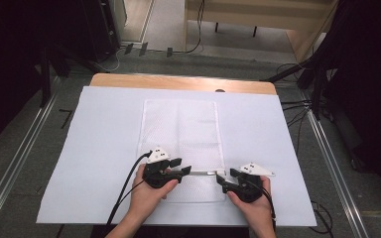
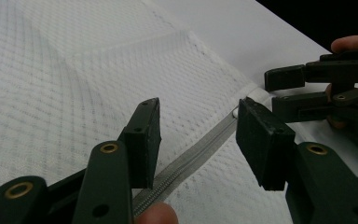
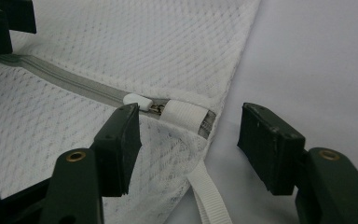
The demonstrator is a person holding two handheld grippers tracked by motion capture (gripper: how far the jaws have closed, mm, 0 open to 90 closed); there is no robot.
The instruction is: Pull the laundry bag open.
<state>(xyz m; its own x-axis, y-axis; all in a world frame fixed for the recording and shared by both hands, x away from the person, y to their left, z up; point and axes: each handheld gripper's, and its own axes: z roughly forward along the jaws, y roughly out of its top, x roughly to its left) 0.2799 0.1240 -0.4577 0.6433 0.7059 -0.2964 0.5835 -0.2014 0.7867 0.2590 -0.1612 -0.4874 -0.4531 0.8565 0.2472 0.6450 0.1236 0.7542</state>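
Lying flat on a white sheet (image 1: 99, 148) that covers the desk (image 1: 178, 82) is a white mesh laundry bag (image 1: 181, 134), with a grey zipper (image 1: 201, 173) running across its near end. Two hands reach in from the bottom edge, each holding black tongs, and the zipper spans the gap between them.

The left tongs (image 1: 181, 167) sit at the zipper's left end, jaws spread apart and pinching nothing. Seen from the left gripper view, the left tongs (image 2: 198, 135) have the zipper (image 2: 186, 161) passing between and beneath the open jaws, running away toward the other tongs (image 2: 284, 91), which show at the upper right, partly cut off by the frame edge. A fingertip (image 2: 156, 215) pokes in at the bottom edge, mostly cut off.

The right tongs (image 1: 226, 177) sit at the zipper's right end, also spread apart and holding nothing. In the right gripper view, the right tongs (image 3: 189, 140) straddle the bag's corner: the left jaw rests just beside the white zipper pull (image 3: 138, 100), and the right jaw hangs over bare sheet beyond the bag's edge. A white fabric tab (image 3: 184, 115) covers the zipper's end next to the pull, hiding its last teeth. A white webbing strap (image 3: 209, 193) trails from the corner and runs out of the frame. Whether either jaw touches the mesh is hard to make out.
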